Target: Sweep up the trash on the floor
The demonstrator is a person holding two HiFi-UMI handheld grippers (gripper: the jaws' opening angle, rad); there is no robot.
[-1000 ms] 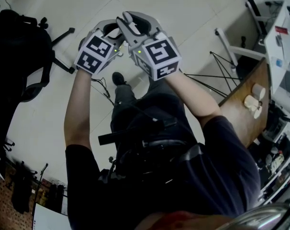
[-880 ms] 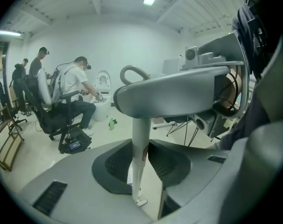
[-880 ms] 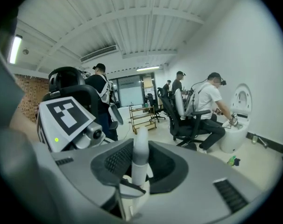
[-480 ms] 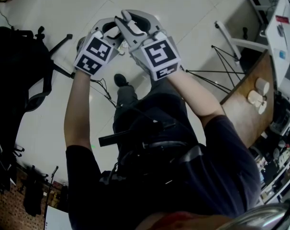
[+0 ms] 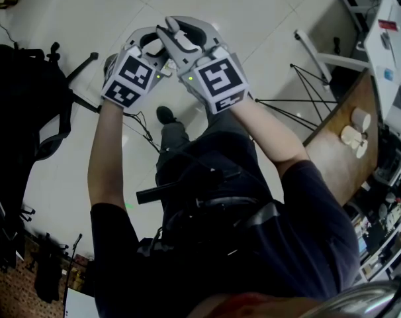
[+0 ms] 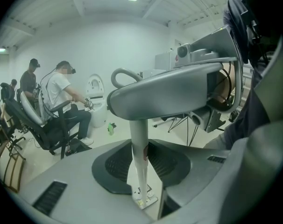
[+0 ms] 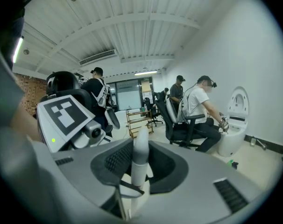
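White round broom handle (image 6: 139, 155) stands between both pairs of jaws, and you have each pair clamped on it. Your left gripper (image 5: 151, 42) has the pole running upright between its dark pads, which press on it from either side. Your right gripper (image 5: 186, 35) grips the same pole higher up. In the right gripper view the handle's rounded top end (image 7: 140, 146) rises just past the jaws.

From the head view, you hold the two grippers close together in front of your body, marker cubes towards you, above the pale tiled floor (image 5: 253, 12). In the left gripper view the right gripper's grey body crosses over the pole, and the pole's lower end meets a pale flat piece (image 6: 145, 200) down on the floor; it is too small to tell what that is.

A black office chair (image 5: 28, 91) stands at your left. A wooden tabletop (image 5: 329, 154) at your right carries a few pale cylinders (image 5: 353, 134).

Farther off, a seated person in a white shirt (image 6: 62, 92) leans towards a white toilet (image 6: 95, 90), and a small green object (image 6: 111, 127) lies on the floor near it, well apart from the handle.
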